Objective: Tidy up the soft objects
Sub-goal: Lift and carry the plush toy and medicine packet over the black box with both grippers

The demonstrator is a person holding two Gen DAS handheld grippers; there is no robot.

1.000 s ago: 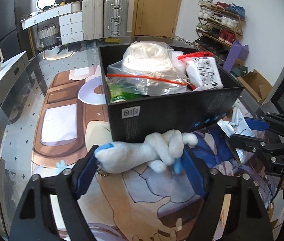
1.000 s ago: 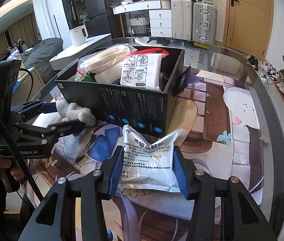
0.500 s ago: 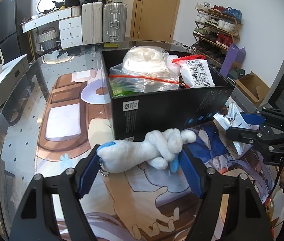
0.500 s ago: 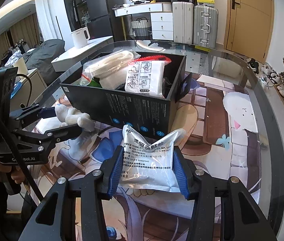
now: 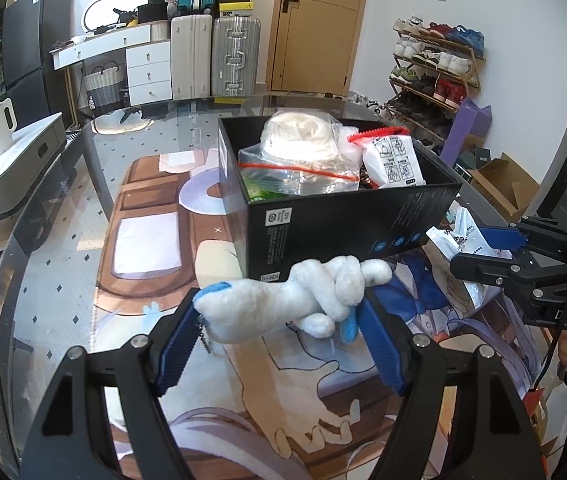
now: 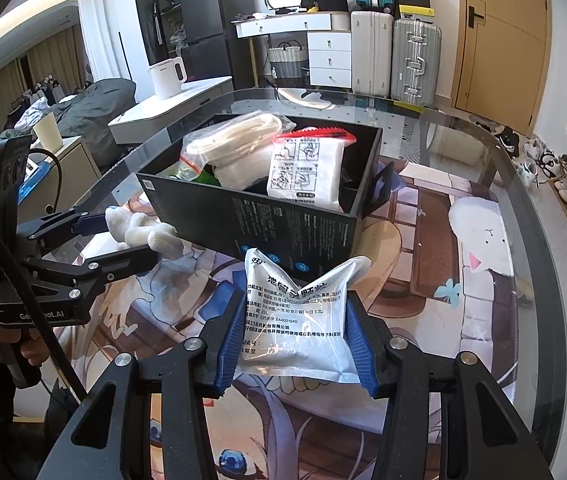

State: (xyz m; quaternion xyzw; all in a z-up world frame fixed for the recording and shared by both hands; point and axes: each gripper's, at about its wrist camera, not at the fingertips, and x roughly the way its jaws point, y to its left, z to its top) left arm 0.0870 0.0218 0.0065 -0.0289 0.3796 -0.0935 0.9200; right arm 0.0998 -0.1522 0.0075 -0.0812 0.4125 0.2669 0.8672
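My left gripper [image 5: 279, 316] is shut on a white plush toy [image 5: 283, 300] with blue tips, held above the mat just in front of the black box [image 5: 343, 220]. My right gripper [image 6: 295, 316] is shut on a white printed pouch [image 6: 295, 312], held near the box's front wall [image 6: 267, 224]. The box holds a zip bag with a white bundle [image 5: 299, 140], a white packet with a red strip [image 5: 391, 160] and something green. The left gripper and toy [image 6: 139, 232] show at the left of the right wrist view; the right gripper and pouch [image 5: 459, 236] show at the right of the left wrist view.
The box stands on a printed cartoon mat [image 5: 143, 240] over a glass table [image 6: 523, 184]. The glass edge curves at the right. Suitcases [image 5: 235, 56], a white dresser, a shoe rack [image 5: 435, 72] and a kettle on a side cabinet [image 6: 167, 76] lie beyond the table.
Both grippers have risen and drawn back a little from the box, each still holding its object. More of the box's inside shows now.
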